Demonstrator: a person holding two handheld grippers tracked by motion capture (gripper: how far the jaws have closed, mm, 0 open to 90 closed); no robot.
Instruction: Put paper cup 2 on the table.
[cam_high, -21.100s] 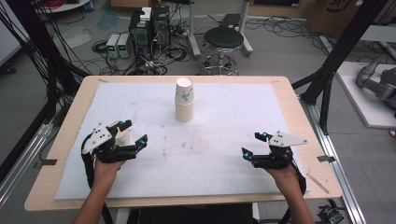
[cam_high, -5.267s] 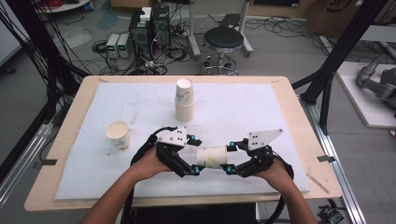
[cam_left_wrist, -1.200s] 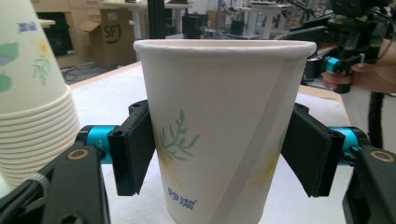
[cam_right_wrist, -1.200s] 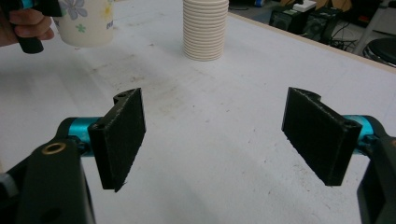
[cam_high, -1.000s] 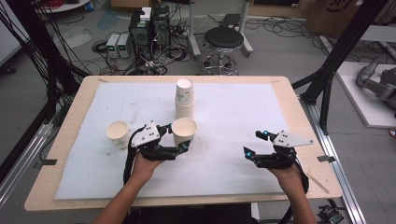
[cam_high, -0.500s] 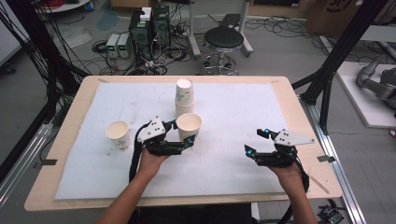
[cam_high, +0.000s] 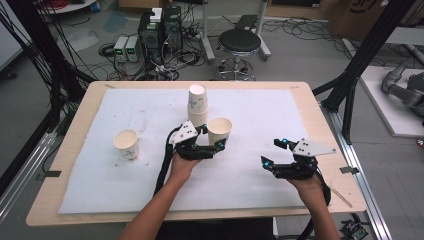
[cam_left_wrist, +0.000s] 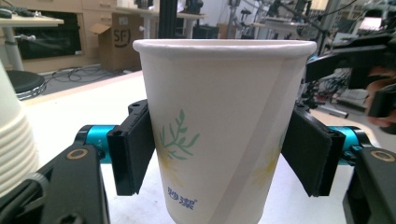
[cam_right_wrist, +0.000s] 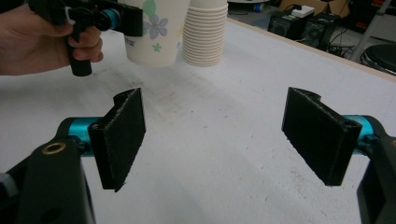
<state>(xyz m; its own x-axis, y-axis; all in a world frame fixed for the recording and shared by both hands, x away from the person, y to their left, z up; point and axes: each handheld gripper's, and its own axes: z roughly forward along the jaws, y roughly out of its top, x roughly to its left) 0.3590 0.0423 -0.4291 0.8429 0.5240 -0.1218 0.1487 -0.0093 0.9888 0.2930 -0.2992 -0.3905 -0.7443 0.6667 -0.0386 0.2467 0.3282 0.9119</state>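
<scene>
Since half a second ago my left gripper (cam_high: 209, 145) has carried its cup (cam_high: 219, 131) rightward, beside the stack (cam_high: 197, 104) — jaws clamped on its wall, upright. My right gripper (cam_high: 280, 156) rests wide apart, empty — free to receive.

1. The high view looks forward and down from above the person's side, taking in the whole table (cam_high: 70, 150), both forearms at the bottom edge, and the floor with a stool (cam_high: 240, 42) beyond.
2. The left gripper view sits low and very close behind a paper cup (cam_left_wrist: 224, 126), facing level across the table toward lab benches behind.
3. The right gripper view looks low along the table surface, angled toward the cup stack (cam_right_wrist: 205, 32) and the left hand (cam_right_wrist: 46, 39).
4. All three share the held cup and the stack beside it.
</scene>
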